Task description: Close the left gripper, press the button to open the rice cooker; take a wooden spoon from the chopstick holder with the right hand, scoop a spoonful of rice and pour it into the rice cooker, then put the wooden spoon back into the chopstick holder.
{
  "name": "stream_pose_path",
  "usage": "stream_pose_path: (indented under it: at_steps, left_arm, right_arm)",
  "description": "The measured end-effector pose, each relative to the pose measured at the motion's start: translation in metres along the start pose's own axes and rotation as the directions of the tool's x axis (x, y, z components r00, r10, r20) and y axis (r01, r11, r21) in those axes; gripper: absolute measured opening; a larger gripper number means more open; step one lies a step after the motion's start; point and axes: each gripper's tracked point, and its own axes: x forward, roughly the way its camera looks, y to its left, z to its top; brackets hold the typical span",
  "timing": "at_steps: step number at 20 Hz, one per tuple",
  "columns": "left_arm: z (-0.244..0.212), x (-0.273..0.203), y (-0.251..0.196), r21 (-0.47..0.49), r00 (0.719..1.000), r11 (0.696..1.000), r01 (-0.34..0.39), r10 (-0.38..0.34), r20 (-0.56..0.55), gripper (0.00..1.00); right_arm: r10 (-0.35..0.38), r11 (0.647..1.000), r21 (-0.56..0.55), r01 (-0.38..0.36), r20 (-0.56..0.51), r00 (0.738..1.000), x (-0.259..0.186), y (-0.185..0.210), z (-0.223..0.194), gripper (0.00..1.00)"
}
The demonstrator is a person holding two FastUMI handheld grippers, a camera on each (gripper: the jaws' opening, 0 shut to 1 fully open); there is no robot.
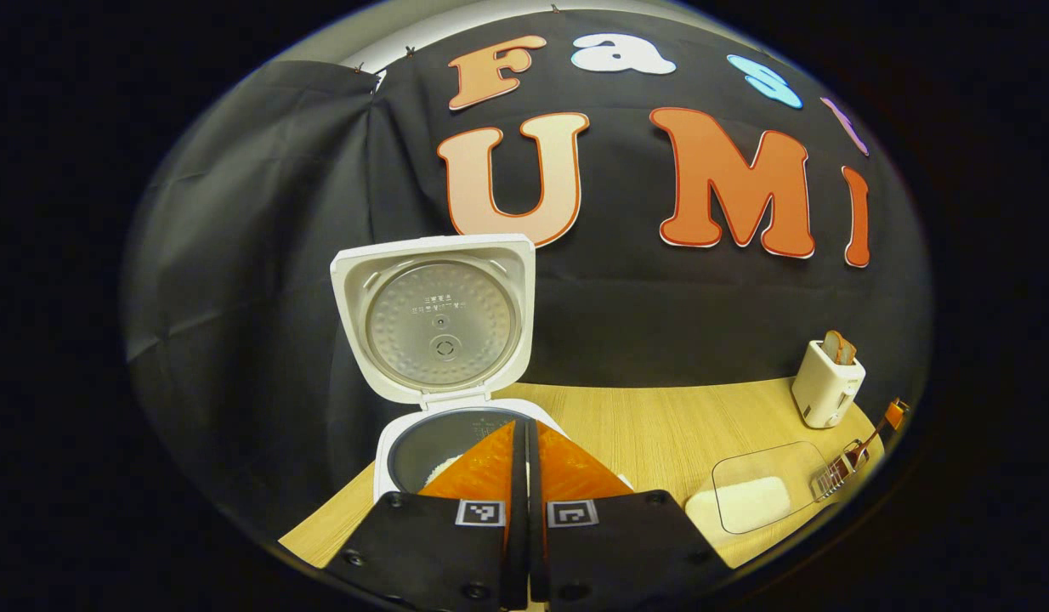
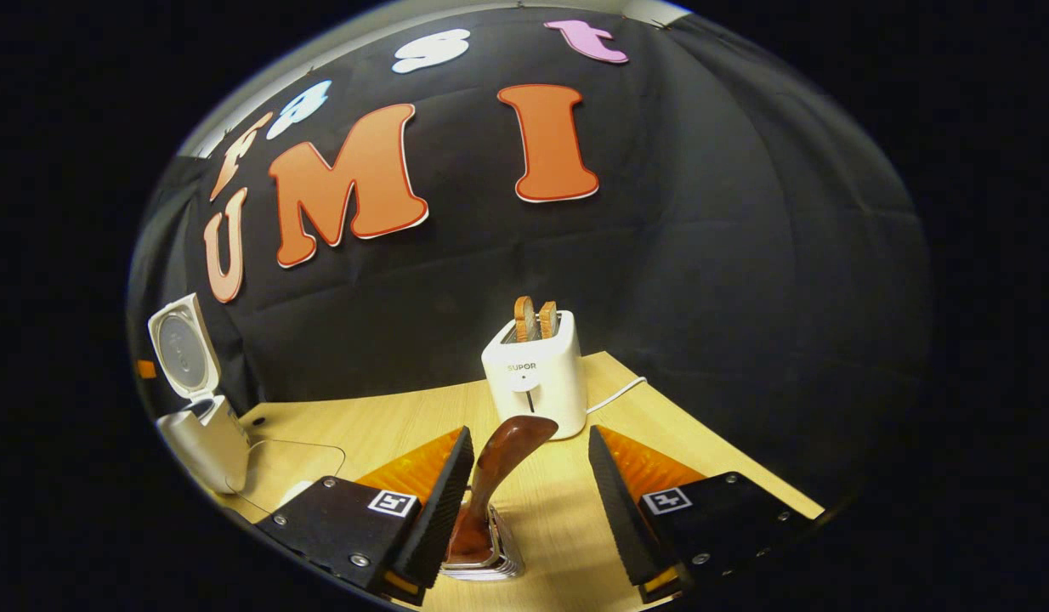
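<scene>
Between the open right gripper's (image 2: 524,476) fingers stands the wooden spoon (image 2: 499,484).

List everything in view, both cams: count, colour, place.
rice cooker: 1, white, left end of the table, lid up, some white rice visible in the pot
toaster: 1, white, far side of the table by the wall, two brown slices sticking out
wooden spoon: 1, dark brown, standing in the chopstick holder, between the right gripper's fingers
chopstick holder: 1, metal wire, near table edge
clear container: 1, transparent, holds white rice, right of the cooker
table: 1, light wood
left gripper: 1, fingers together, in front of the cooker
right gripper: 1, fingers spread either side of the spoon
</scene>
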Motion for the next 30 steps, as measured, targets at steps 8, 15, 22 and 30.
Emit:
stream_pose_path:
  at_steps: [8,15,22,30]
  left_arm:
    - [-0.008,0.0,-0.004,0.013,1.0,1.0,0.01,-0.01,-0.017,0.11]
    - [-0.015,0.002,-0.008,0.007,0.999,1.0,0.019,-0.019,-0.036,0.12]
    - [-0.023,0.005,-0.013,0.004,0.998,0.999,0.039,-0.039,-0.058,0.12]
    - [-0.034,0.012,-0.014,-0.013,0.995,0.998,0.059,-0.06,-0.083,0.12]
  right_arm:
    - [0.083,0.99,0.116,-0.085,0.015,0.996,0.003,0.01,-0.002,0.5]
    - [0.127,0.964,0.229,-0.137,0.058,0.99,-0.01,0.019,-0.002,0.32]
    - [0.132,0.96,0.232,-0.158,0.123,0.984,-0.02,0.032,-0.002,0.19]
    - [0.141,0.974,0.161,-0.161,0.131,0.981,-0.043,0.038,-0.005,0.18]
